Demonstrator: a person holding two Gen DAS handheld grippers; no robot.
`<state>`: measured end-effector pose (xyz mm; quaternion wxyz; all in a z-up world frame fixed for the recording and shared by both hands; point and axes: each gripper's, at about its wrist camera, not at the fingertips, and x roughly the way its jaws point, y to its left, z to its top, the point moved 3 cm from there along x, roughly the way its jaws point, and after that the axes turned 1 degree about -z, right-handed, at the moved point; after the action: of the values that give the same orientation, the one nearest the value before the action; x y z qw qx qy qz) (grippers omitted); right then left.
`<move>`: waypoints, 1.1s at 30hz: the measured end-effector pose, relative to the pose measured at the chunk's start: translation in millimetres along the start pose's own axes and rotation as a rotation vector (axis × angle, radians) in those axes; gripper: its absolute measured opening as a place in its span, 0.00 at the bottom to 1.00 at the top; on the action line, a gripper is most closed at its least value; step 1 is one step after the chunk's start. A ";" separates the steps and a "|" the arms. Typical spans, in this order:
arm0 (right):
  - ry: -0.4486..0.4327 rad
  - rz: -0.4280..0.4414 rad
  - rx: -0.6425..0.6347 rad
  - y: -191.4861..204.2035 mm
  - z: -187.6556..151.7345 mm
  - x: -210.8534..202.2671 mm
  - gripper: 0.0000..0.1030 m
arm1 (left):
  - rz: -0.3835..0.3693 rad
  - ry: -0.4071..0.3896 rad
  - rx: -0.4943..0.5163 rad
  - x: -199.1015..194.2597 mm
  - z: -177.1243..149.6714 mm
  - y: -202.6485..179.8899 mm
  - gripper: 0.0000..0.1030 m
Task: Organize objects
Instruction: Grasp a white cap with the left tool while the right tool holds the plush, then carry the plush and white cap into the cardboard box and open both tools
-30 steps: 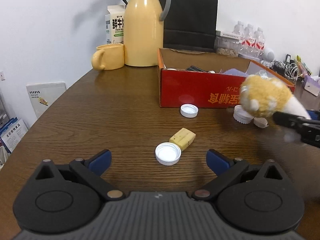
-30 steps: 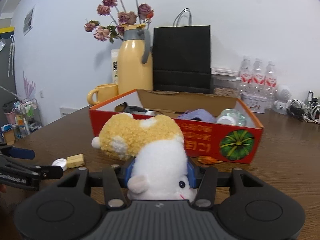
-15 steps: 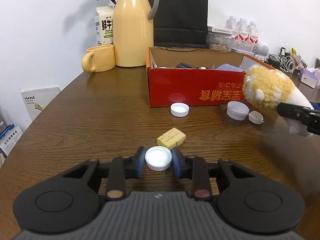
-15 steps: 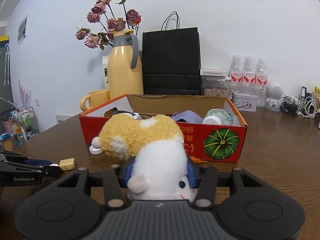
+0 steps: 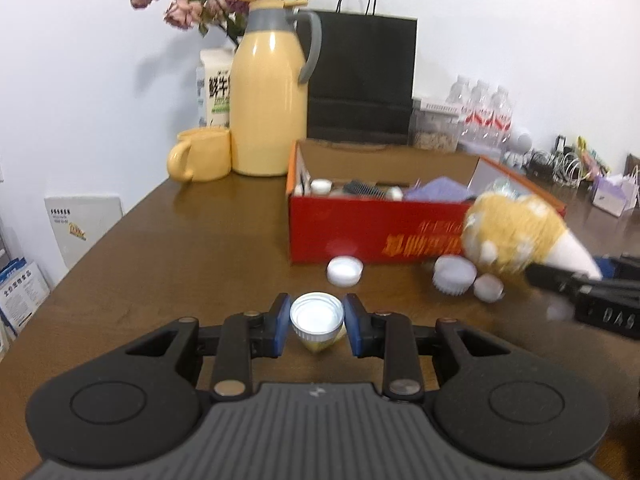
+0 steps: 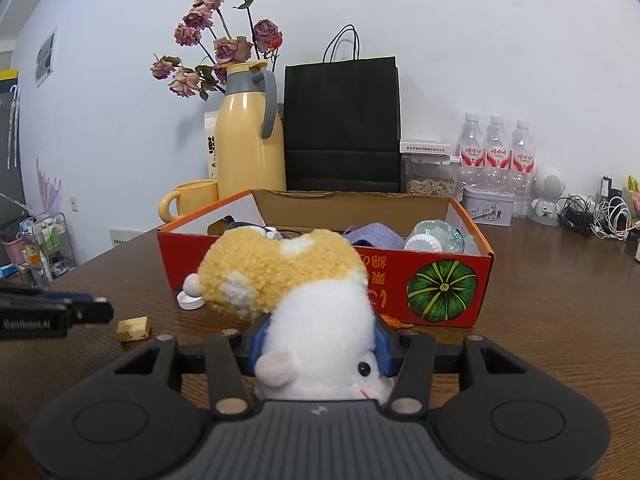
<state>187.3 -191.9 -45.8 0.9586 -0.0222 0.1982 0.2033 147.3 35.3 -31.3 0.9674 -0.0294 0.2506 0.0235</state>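
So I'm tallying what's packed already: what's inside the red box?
In the red box: a purple cloth, a clear jar, a black comb, small white caps. The plush toy hides the middle.

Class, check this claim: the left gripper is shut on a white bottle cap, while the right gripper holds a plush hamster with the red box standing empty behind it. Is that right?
Not quite. The left gripper is shut on the white bottle cap and the right gripper holds the plush hamster, but the red box already holds things, as the right wrist view shows.

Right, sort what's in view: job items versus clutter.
Job:
- white ribbed plastic cap in left gripper
- yellow-and-white plush hamster in right gripper
- red cardboard box
- loose white caps
- yellow block

Clutter:
- yellow thermos jug
- yellow mug
- black paper bag
- water bottles
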 end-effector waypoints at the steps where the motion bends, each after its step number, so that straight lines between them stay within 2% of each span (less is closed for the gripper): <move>1: -0.003 0.003 0.000 0.1 1.4 -0.6 0.48 | -0.006 -0.011 0.000 -0.2 4.9 -2.4 0.29; 12: -0.063 -0.002 -0.025 -3.0 38.4 5.6 0.48 | -0.061 -0.114 0.012 15.9 60.8 -34.2 0.29; 22: -0.090 -0.049 -0.056 -24.9 83.6 46.1 0.48 | -0.069 -0.158 0.004 59.8 110.2 -57.9 0.29; 28: -0.057 -0.078 -0.053 -42.5 102.1 91.4 0.48 | -0.051 -0.145 -0.013 105.2 129.5 -67.8 0.29; 33: 0.018 -0.100 -0.024 -56.4 104.6 134.9 0.48 | -0.020 -0.119 -0.069 139.9 136.7 -62.7 0.29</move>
<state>361.8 -179.3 -4.2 0.9655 -0.0454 0.2028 0.1571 339.3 -13.5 22.8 0.9792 -0.0636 0.1913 0.0244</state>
